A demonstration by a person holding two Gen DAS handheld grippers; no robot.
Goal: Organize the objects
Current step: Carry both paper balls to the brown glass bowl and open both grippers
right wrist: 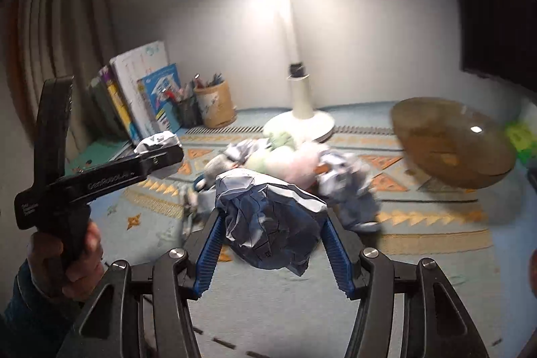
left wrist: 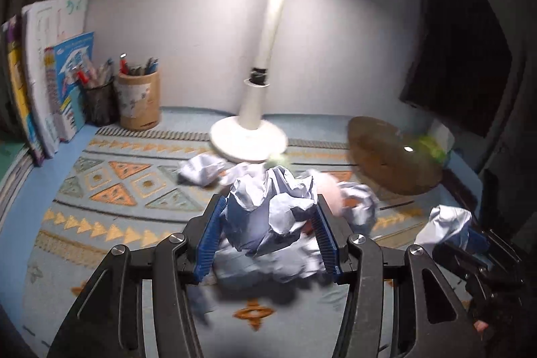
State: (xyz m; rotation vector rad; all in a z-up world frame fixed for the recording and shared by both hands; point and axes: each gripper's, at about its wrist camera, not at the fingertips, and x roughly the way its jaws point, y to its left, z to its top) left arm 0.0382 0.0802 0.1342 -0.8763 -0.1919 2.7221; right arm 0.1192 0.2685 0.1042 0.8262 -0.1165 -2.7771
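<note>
**2 claws, 2 paper balls over the patterned counter**

The left claw (left wrist: pixel 268 220) is clamping a crumpled paper ball (left wrist: pixel 268 217) between its blue pads, holding it above the counter (left wrist: pixel 100 223), which is wearing a blue cloth with orange triangles. The right claw (right wrist: pixel 273 230) is gripping a second paper wad (right wrist: pixel 268 223) the same way, its lower folds lying in shadow. In the left wrist view the right claw is showing at the near right edge with its white paper (left wrist: pixel 446 223) sticking up.

More crumpled paper (left wrist: pixel 201 170) is lying loose on the cloth just near of the white lamp base (left wrist: pixel 248 140), beside soft pale, blurred items (right wrist: pixel 288 156) whose kind I cannot tell. A brown round dish (left wrist: pixel 392 156) is sitting to the right, tilted, with something green (left wrist: pixel 433 146) behind it.

At the far left, books (left wrist: pixel 57 72) are standing upright against the wall, with a dark mesh pen cup (left wrist: pixel 100 103) and a tan pen holder (left wrist: pixel 139 103) side by side just right of them.
</note>
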